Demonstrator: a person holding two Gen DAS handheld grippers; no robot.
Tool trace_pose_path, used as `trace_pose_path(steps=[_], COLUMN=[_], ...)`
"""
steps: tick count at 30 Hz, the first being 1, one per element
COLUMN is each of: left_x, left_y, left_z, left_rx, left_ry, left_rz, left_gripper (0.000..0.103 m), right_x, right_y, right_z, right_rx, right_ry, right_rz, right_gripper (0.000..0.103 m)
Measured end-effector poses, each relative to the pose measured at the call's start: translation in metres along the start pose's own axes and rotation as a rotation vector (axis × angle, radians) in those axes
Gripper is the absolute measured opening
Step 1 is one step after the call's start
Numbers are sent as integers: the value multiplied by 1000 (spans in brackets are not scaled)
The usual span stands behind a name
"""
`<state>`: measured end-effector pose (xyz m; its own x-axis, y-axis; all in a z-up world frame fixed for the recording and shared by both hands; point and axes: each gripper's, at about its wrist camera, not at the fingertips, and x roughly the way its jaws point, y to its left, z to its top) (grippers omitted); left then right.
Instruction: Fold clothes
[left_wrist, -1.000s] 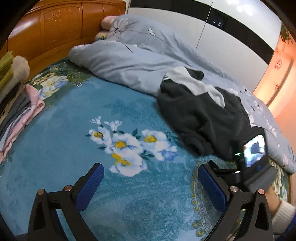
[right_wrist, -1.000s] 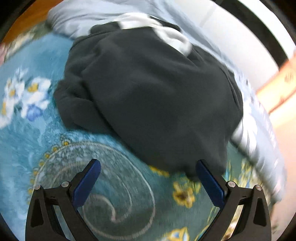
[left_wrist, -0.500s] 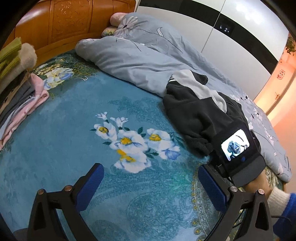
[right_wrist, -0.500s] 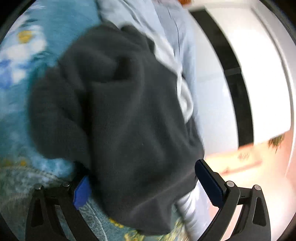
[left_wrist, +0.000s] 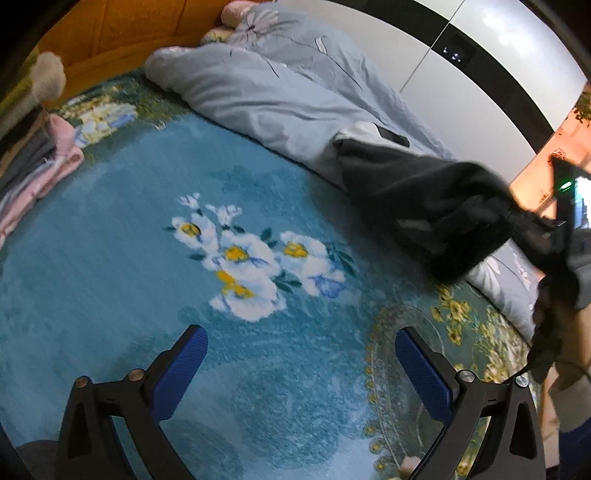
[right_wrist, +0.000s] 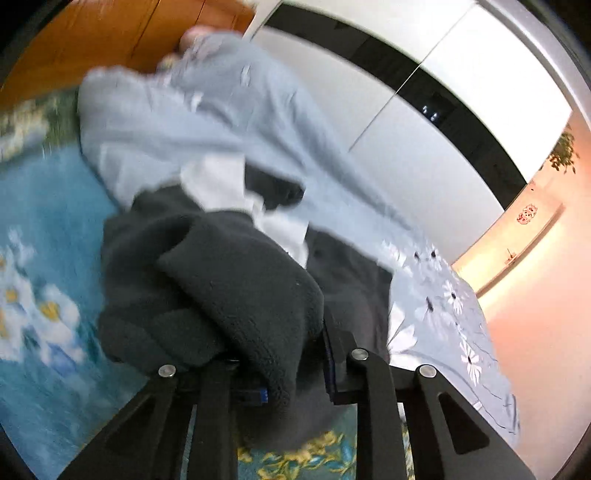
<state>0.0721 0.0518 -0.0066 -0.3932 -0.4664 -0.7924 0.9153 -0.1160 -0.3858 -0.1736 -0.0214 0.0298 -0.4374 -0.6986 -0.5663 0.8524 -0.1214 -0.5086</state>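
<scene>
Fleece (right_wrist: 229, 295) dark, bunched btwn closing right gripper (right_wrist: 291, 373) fingers, pinched; left gripper (left_wrist: 301, 365) fingers spread over blanket (left_wrist: 92, 266).

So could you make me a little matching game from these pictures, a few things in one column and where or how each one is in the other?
Things:
1. dark fleece garment
2. left hand-held gripper
3. folded clothes pile
4. grey quilt

States or places:
A. stacked at the bed's left edge
B. open, nothing between its fingers
C. bunched along the far side of the bed
D. pinched in the closing right hand-held gripper, partly lifted

Pairs: 1-D, 2-B, 3-A, 4-C
</scene>
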Motion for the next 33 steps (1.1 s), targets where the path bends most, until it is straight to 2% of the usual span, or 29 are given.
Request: trace_pose_path(steps=[1, 2, 9, 12, 15, 21, 25, 28, 33], left_x=[0, 0, -9, -19, -31, -56, -65, -63, -57], left_y=[1, 2, 17, 22, 27, 42, 51, 55, 55], left_z=[0, -1, -2, -1, 0, -1, -2, -2, -3], left_rx=[-7, -14, -91, -120, -145, -202, -245, -266, -270], left_ry=[1, 2, -30, -72, -111, -199, -230, -218, -183], left_rz=[-4, -9, -94, -149, -190, -249, -280, -258, -254], left_gripper=[103, 103, 103, 103, 103, 103, 103, 103, 103], right_x=[-2, -8, -79, -104, -146, -226, -265, -251, -161], right_y=[-10, -17, -46, -53, -58, -63, -68, -62, -28], right_z=[-12, -9, 34, 45, 48, 59, 56, 49, 5], right_rx=[18, 33, 78, 88, 117, 126, 113, 119, 140], right_ry=[-16, -31, -146, -199, -265, -423, -515, -455, -131], right_rz=[5, 10, 22, 59, 122, 245, 281, 275, 330], right_gripper=[21, 21, 20, 19, 19, 18, 18, 18, 18])
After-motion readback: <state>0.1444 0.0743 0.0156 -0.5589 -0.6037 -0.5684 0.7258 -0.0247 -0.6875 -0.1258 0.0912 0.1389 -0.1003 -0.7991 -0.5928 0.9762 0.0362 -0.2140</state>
